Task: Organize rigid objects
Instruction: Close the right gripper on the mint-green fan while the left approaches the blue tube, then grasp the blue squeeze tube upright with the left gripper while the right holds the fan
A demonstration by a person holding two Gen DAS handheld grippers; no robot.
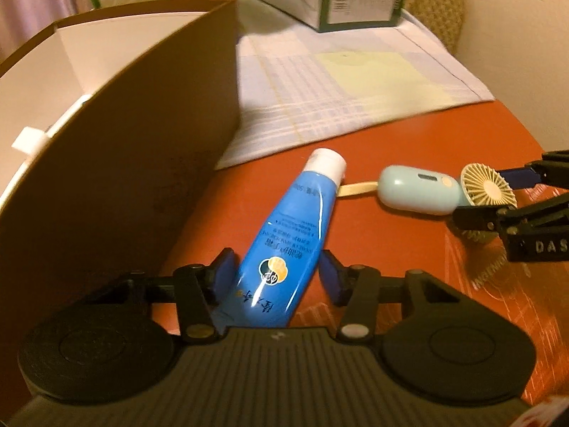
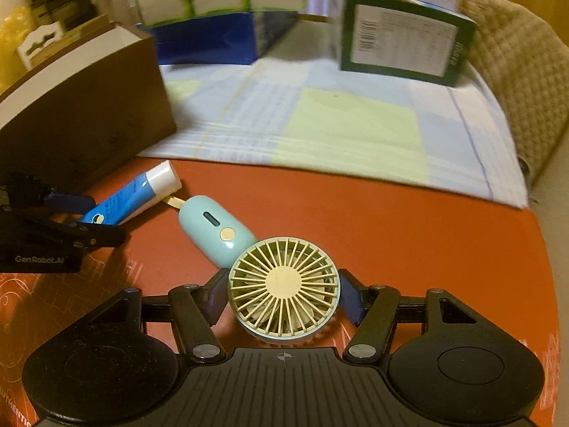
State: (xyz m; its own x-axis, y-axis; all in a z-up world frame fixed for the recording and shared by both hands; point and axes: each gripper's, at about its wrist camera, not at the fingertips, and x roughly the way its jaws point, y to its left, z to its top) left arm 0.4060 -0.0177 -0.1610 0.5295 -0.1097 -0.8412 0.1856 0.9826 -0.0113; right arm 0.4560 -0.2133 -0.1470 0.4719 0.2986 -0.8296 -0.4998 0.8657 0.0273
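Note:
A blue tube with a white cap (image 1: pixel 291 227) lies on the orange table beside the brown box (image 1: pixel 117 135). My left gripper (image 1: pixel 277 270) sits around the tube's lower end; the left pad touches it, the right pad stands a little off. It also shows in the right wrist view (image 2: pixel 121 203). A light blue hand fan (image 2: pixel 281 288) with a cream grille lies to the right, its handle (image 2: pixel 213 224) pointing at the tube's cap. My right gripper (image 2: pixel 284 295) has its pads against both sides of the fan head. The fan shows in the left wrist view too (image 1: pixel 426 192).
The brown open box (image 2: pixel 81 106) with a white inside stands at the left. A checked cloth (image 2: pixel 320 131) covers the far half of the table. A green-and-white carton (image 2: pixel 402 39) and a blue box (image 2: pixel 213 39) stand at the back. A woven chair back (image 2: pixel 515 71) is far right.

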